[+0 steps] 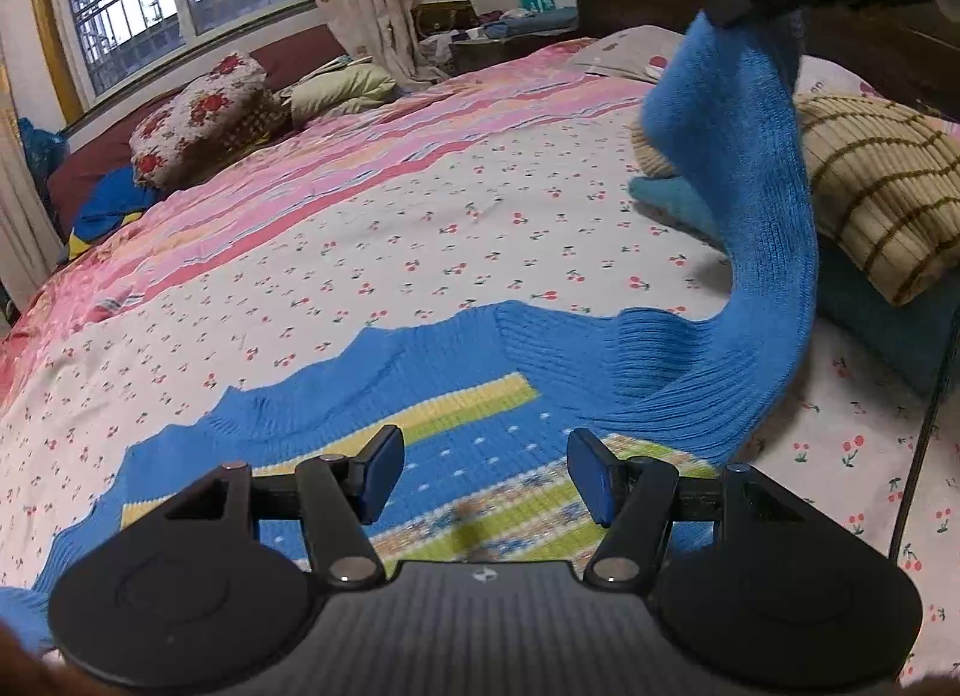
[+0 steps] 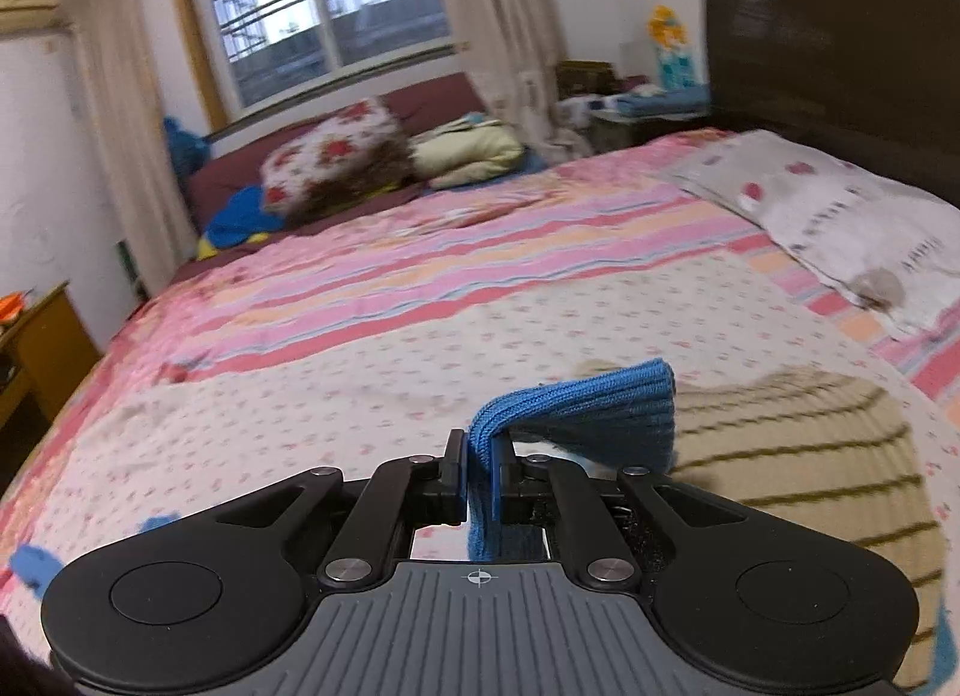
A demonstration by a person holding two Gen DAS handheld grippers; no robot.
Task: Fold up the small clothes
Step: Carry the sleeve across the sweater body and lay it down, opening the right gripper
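Fingers of the right gripper (image 2: 479,477) are pressed together on the ribbed cuff (image 2: 576,414) of the blue sweater's sleeve, which bulges out past the pads toward 2 o'clock. In the left wrist view that same gripper (image 1: 735,0) sits at 1 o'clock, with the sleeve (image 1: 762,204) hanging from it in a long curve down to the shoulder. The left gripper (image 1: 485,471) hovers with its fingers apart and nothing between them, over the sweater's striped chest (image 1: 468,426).

The blue sweater (image 1: 336,396) lies flat on the cherry-print sheet (image 1: 360,252), collar toward 12 o'clock. Its body's long axis seems to run from 12 to 6 o'clock, toward the camera.

To fold well, I would carry the cuff across the chest toward 9 o'clock, keeping the sleeve taut enough not to twist, and lay it flat inside the body's outline. The left gripper could pin the shoulder so the body does not drag. The striped beige sweater (image 1: 882,186) at 3 o'clock should stay clear.
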